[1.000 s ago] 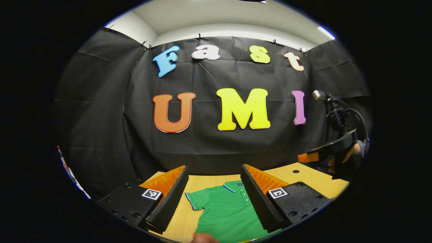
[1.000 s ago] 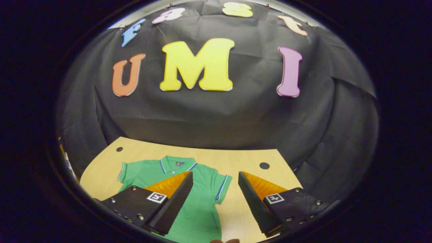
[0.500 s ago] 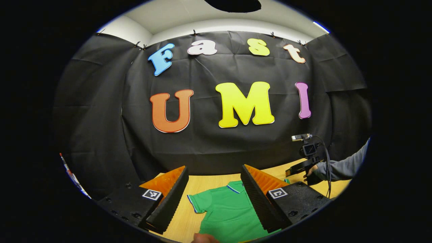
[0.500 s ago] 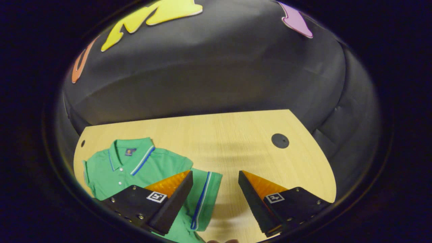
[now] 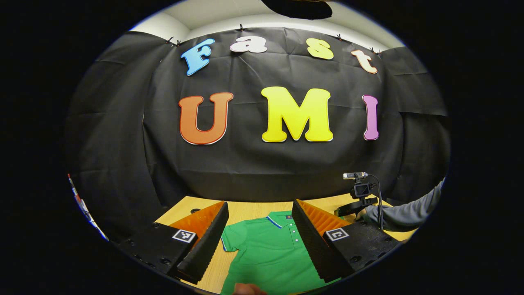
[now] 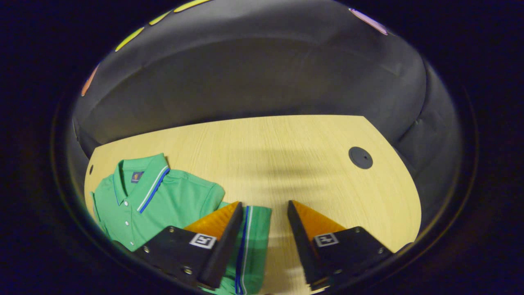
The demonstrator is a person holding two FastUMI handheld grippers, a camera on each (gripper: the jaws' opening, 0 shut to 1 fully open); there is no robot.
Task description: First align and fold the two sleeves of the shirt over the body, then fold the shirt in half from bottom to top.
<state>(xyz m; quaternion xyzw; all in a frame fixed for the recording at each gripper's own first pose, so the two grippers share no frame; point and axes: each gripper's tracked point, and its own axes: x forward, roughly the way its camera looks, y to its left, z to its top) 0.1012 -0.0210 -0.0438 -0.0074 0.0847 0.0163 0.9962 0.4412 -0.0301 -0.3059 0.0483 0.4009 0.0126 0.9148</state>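
A green polo shirt [image 5: 266, 254] with blue-and-white trim lies flat on the wooden table [image 5: 245, 211], collar toward the wall. My left gripper [image 5: 260, 239] hangs open above its chest, nothing between the fingers. In the right gripper view the shirt [image 6: 163, 200] lies at the lower left, and its sleeve [image 6: 254, 233] with the striped cuff reaches between the fingers of my right gripper [image 6: 262, 233], which stands open low over that cuff. In the left gripper view the right gripper [image 5: 352, 207] shows far right, held by a hand in a grey sleeve [image 5: 403, 215].
The light wooden table [image 6: 286, 164] has a black round grommet [image 6: 360, 157] at its right and a smaller hole [image 6: 90, 169] at the far left. Black cloth wall stands close behind the table's far edge.
The right gripper has dropped and tilted down toward the table, closing in on the sleeve cuff, with its jaws a little narrower. The left gripper has shifted slightly, the shirt now more centred between its fingers.
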